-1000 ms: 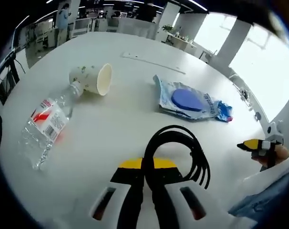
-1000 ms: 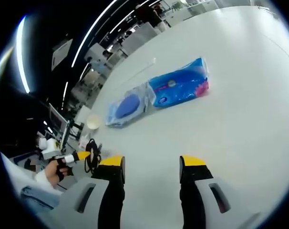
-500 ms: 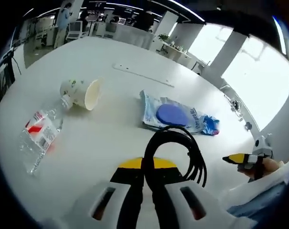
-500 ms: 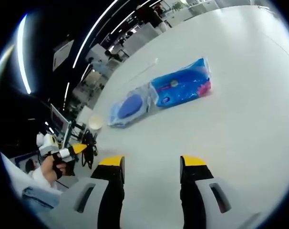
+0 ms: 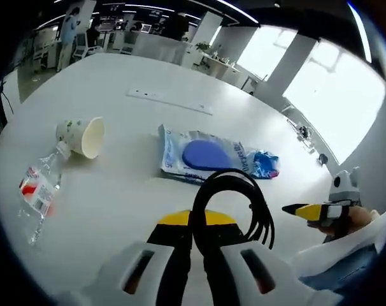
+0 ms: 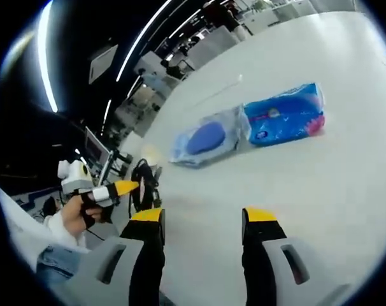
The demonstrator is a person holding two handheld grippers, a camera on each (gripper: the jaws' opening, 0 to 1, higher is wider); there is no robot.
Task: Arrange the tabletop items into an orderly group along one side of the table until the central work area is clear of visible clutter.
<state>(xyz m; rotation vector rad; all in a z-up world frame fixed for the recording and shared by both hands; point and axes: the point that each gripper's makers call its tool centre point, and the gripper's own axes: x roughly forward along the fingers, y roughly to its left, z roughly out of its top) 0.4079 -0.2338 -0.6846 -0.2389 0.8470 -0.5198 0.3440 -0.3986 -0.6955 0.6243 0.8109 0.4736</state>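
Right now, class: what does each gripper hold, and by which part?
The left gripper is shut on the coiled black cable, pinching its loop at the near end. The right gripper is open and holds nothing.

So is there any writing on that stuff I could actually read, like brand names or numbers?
None can be read.
Water bottle: a red and white label with dark marks, too blurred to read.
Paper cup: a green print, no letters that can be made out.
Clear packet with the blue disc: print too small to read.
Blue packet: white and pink marks, too blurred to read.
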